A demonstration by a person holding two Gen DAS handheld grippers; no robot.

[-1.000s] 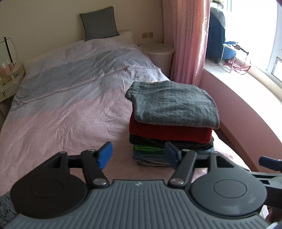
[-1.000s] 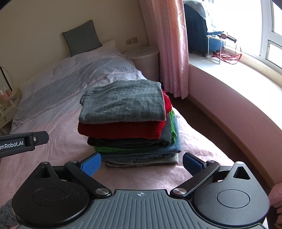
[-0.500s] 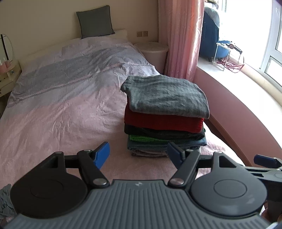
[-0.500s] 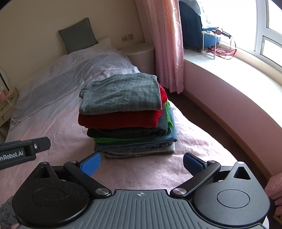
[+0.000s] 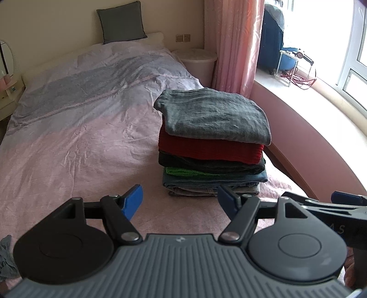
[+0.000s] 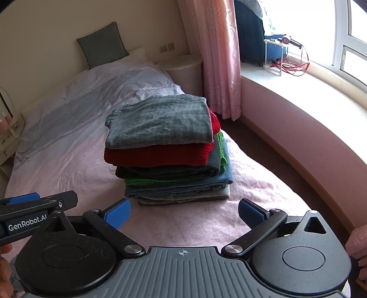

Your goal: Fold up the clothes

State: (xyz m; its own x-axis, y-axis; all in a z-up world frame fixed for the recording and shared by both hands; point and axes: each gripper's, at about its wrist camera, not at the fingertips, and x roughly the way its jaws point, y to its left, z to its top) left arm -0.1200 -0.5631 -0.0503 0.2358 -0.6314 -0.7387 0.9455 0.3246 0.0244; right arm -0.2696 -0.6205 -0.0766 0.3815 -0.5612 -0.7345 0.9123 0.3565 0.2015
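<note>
A stack of folded clothes (image 5: 213, 146) (image 6: 167, 149) sits near the right edge of the bed. On top lies a grey garment (image 5: 213, 117) (image 6: 160, 121), under it a red knit (image 5: 211, 151) (image 6: 158, 155), then dark, green and denim pieces. My left gripper (image 5: 180, 199) hovers open in front of the stack, nothing between its blue pads. My right gripper (image 6: 183, 212) is open too, a short way back from the stack's near side. In the right wrist view the left gripper's side shows at the left edge, in a hand.
The bed (image 5: 80, 137) has a wrinkled pink and grey cover and a grey pillow (image 5: 121, 21) at its head. A crumpled grey cloth (image 5: 5, 259) lies at the near left. A pink curtain (image 6: 215, 57), round white side table (image 5: 197, 59) and curved window ledge (image 6: 309, 119) stand to the right.
Both grippers have drawn back from the stack and risen slightly, so the stack looks smaller and farther. Both stay open. The stack itself has not moved.
</note>
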